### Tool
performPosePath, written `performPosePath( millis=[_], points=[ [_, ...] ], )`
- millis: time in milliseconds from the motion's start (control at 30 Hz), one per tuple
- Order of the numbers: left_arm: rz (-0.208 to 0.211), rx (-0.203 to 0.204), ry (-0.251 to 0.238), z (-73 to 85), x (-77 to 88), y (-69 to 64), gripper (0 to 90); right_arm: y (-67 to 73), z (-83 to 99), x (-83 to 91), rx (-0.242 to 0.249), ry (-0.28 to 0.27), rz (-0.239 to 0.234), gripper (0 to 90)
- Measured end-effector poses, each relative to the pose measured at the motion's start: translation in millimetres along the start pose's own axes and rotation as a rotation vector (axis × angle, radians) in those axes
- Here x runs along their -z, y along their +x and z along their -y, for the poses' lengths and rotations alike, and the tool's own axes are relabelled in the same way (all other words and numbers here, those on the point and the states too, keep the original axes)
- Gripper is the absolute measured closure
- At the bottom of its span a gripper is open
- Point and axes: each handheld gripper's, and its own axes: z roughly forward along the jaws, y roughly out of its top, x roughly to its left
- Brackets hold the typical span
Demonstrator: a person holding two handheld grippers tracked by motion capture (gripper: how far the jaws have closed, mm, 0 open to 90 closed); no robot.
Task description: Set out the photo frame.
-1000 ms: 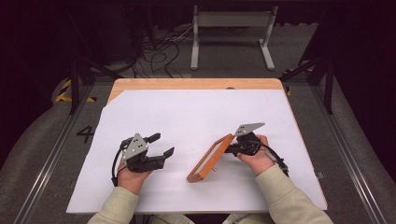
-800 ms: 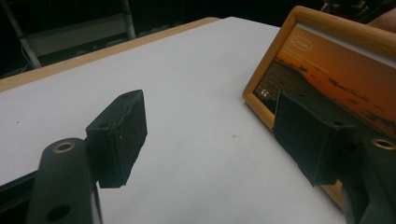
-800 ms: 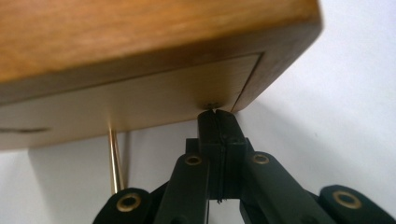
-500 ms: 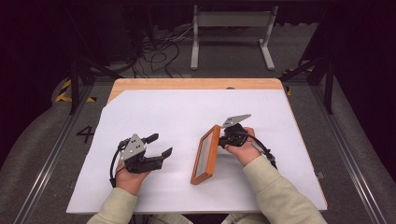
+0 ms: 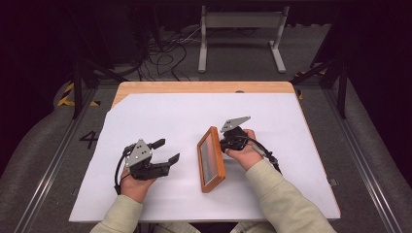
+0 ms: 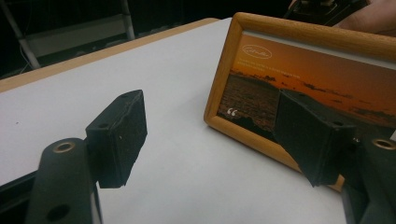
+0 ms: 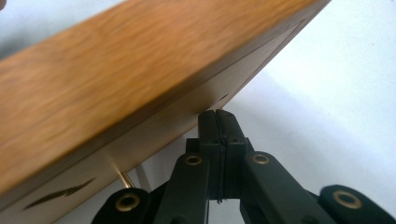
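Frame (image 5: 212, 159) stood on its long edge near the middle of the white sheet (image 5: 145, 116), between the two grippers, its wooden border up and its picture side turned toward the left gripper (image 5: 163, 155). From the high view, that gripper rested on the sheet well apart from the frame, its jaws spread with nothing between them. The right gripper (image 5: 224, 143) sat hard against the frame's back near the top edge.

From the left gripper view, the frame (image 6: 299, 70) showed a sunset picture and leaned a little away, one corner on the sheet; the spread jaws framed it without touching.

From the right gripper view, the jaws were pressed flat together right at the frame's back (image 7: 140, 84); whether they pinched a stand tab there I could not tell. A brass hinge (image 7: 122, 178) showed beside them.

I judged this the standing-up step. Next would call for the back prop to be swung out, then a gentle release.
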Motion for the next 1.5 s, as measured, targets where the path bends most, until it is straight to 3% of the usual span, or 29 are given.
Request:
performPosePath(
  millis=[200, 267, 333, 433, 633, 833, 967, 1133, 1267, 1500],
  points=[
    [0.001, -0.005, -0.001, -0.8, 0.1, 0.1, 26.3, -0.3, 0.2, 7.1, -0.011, 0.002, 0.02, 87.8],
    [0.001, 0.001, -0.003, -0.8, 0.1, 0.3, 26.3, 1.8, -1.1, 16.0, -0.032, 0.009, 0.051, 84.6],
    [0.0, 0.0, -0.003, -1.0, 0.1, 0.4, 26.3, 4.2, -3.1, 26.8, -0.063, 0.026, 0.085, 78.6],
    [-0.003, -0.002, -0.002, -1.3, -0.2, -0.1, 26.3, 5.1, -6.1, 40.6, -0.116, 0.031, 0.086, 70.3],
    [-0.004, -0.001, 0.001, -1.2, -1.2, -0.5, 26.3, 8.6, -18.6, 74.4, -0.15, -0.023, 0.114, 44.3],
    [-0.005, -0.001, 0.004, -1.1, -1.1, -0.3, 26.3, 21.2, -33.1, 91.9, -0.156, -0.041, 0.089, 37.3],
    [-0.003, 0.001, 0.002, -0.9, -1.0, -0.1, 26.3, 31.4, -40.9, 94.1, -0.164, -0.033, 0.054, 33.2],
    [0.003, 0.001, -0.003, -1.4, 0.0, 0.2, 25.7, 38.6, -45.1, 89.7, -0.169, -0.015, 0.058, 26.8],
    [0.002, 0.005, -0.009, -1.0, 0.3, 1.0, 25.6, 37.6, -43.0, 76.9, -0.209, 0.04, 0.059, 18.2],
    [0.003, 0.006, -0.008, -0.9, -0.2, 0.7, 25.4, 37.4, -38.2, 53.8, -0.228, 0.112, 0.022, 16.7]
  ],
)
